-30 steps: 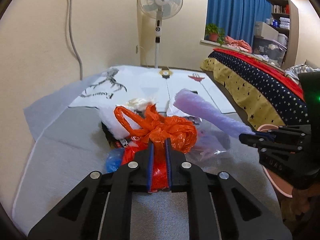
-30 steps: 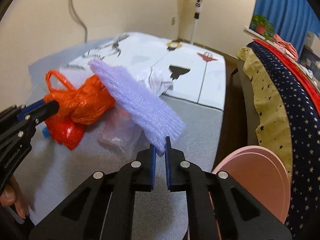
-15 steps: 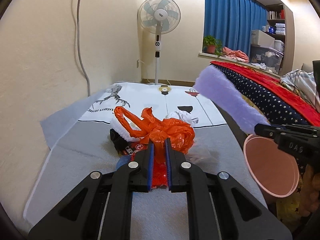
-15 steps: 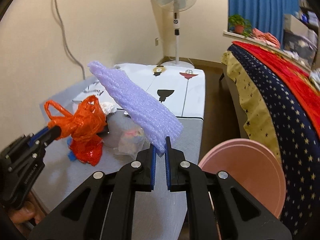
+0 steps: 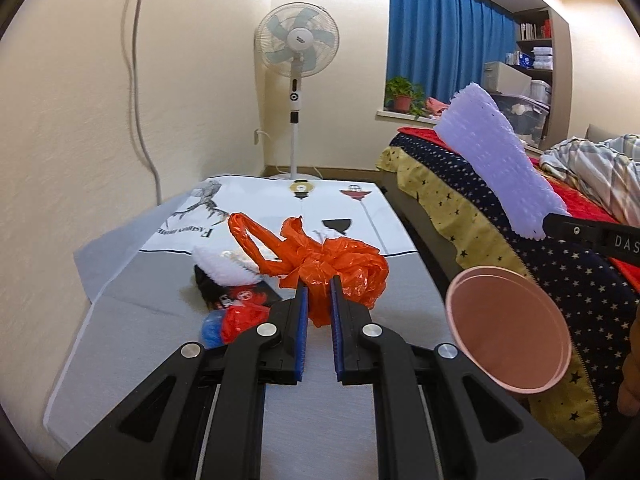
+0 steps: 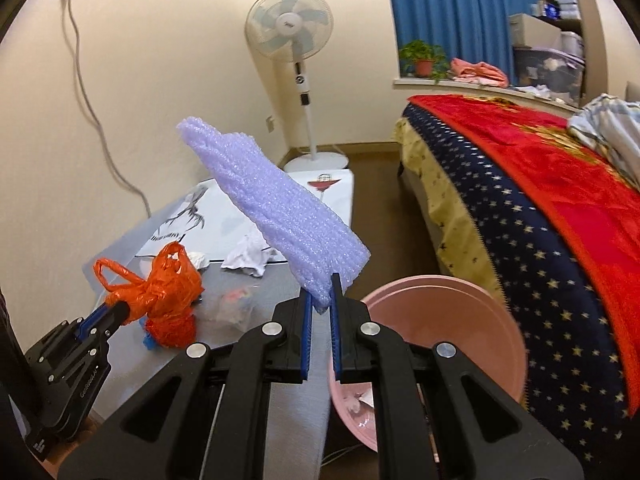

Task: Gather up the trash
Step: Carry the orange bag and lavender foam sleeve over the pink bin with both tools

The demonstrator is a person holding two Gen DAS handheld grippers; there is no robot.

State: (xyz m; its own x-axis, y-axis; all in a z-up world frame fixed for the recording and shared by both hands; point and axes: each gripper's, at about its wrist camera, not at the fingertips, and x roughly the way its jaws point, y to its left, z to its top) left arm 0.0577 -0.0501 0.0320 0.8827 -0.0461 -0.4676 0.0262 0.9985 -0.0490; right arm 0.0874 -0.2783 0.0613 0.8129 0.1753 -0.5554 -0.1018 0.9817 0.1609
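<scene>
My left gripper (image 5: 318,282) is shut on a crumpled orange plastic bag (image 5: 332,260), held above the grey table (image 5: 160,320); it also shows in the right wrist view (image 6: 160,284). My right gripper (image 6: 320,294) is shut on a long lilac foam sheet (image 6: 276,208), raised in the air beside the pink bin (image 6: 448,320). The sheet (image 5: 496,160) and bin (image 5: 508,332) also show in the left wrist view, right of the table. More trash lies on the table: a white foam net (image 5: 224,266), a black wrapper (image 5: 236,292), a red and blue bag (image 5: 232,320), white tissue (image 6: 250,256).
A bed with a starred cover (image 6: 540,216) stands close on the right. A standing fan (image 5: 296,52) is at the far wall. A printed white sheet (image 5: 280,208) covers the table's far half. A wall with a hanging cable (image 6: 92,112) runs along the left.
Both grippers have risen and pulled back. The right gripper carried the lilac foam sheet rightwards to beside the pink bin. The orange bag stayed clamped in the left gripper and lifted.
</scene>
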